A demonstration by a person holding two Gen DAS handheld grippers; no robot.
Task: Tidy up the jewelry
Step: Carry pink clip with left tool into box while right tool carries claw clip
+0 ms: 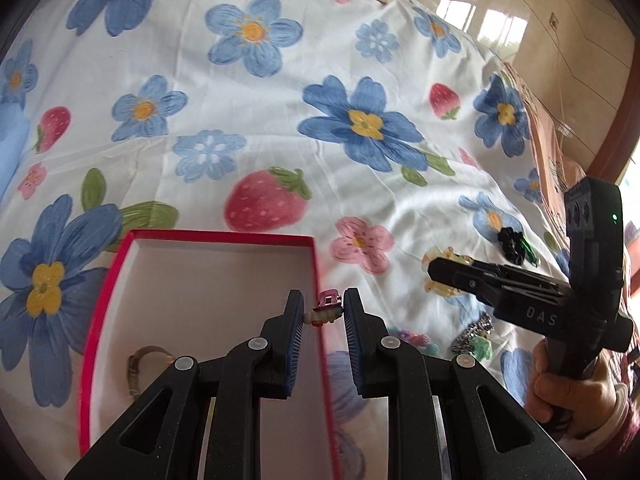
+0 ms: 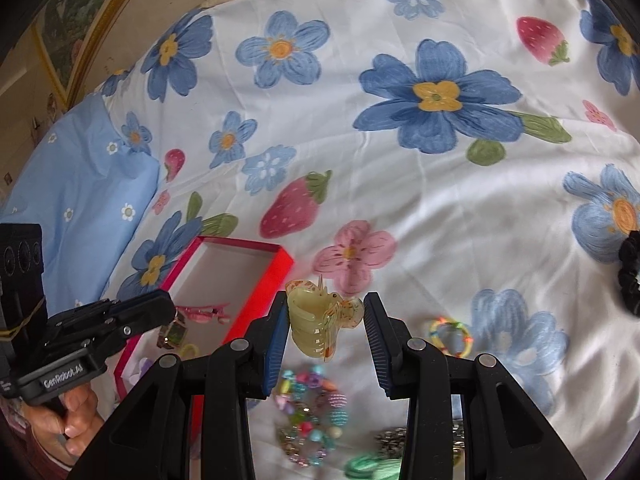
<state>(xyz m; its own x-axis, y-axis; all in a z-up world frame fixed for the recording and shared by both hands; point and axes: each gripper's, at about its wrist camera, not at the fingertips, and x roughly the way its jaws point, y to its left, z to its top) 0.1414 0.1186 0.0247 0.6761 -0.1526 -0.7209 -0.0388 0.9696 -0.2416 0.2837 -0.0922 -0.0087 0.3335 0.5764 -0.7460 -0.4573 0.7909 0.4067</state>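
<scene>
Left gripper (image 1: 323,314): nearly closed, pinching a small pink and cream hair clip (image 1: 326,309) crosswise between the blue ribbed pads, right over the near edge of the box. Held at the tips, probably so the clip can drop cleanly inside.

Right gripper (image 2: 326,322): partly open, clamped on a translucent yellow-green plastic claw clip with orange flecks (image 2: 318,320). Gripped across the body, teeth hanging downward, lifted clear of the quilt.

Red box: shallow red cardboard box with a pale inside (image 1: 106,280), lying open on the bed just left of the loose pile. Looks like the collecting spot for everything.

Already in the box: a brownish watch with a mesh strap (image 1: 146,364) near the lower left wall; from the right wrist view, a pink metal hair clip (image 2: 204,312) on the floor of the box too.

Still loose on the quilt: colourful beaded bracelets (image 2: 310,412) below the right gripper, a small rainbow elastic ring (image 2: 448,330), a black fabric scrunchie (image 2: 632,276) well off to the right, a mint green hair tie (image 2: 372,466), a dark sparkly chain heap (image 1: 474,332).

Bedding: white quilt printed with blue flowers and strawberries (image 1: 280,128), soft and wrinkled, so small pieces sit where dropped.

Stage, by judgement: early to middle; both loads up, most of the pile waiting.

Writing, left gripper body: "GenRobot.AI" in white.

Writing, right gripper body: "DAS" embossed; nothing else legible.
</scene>
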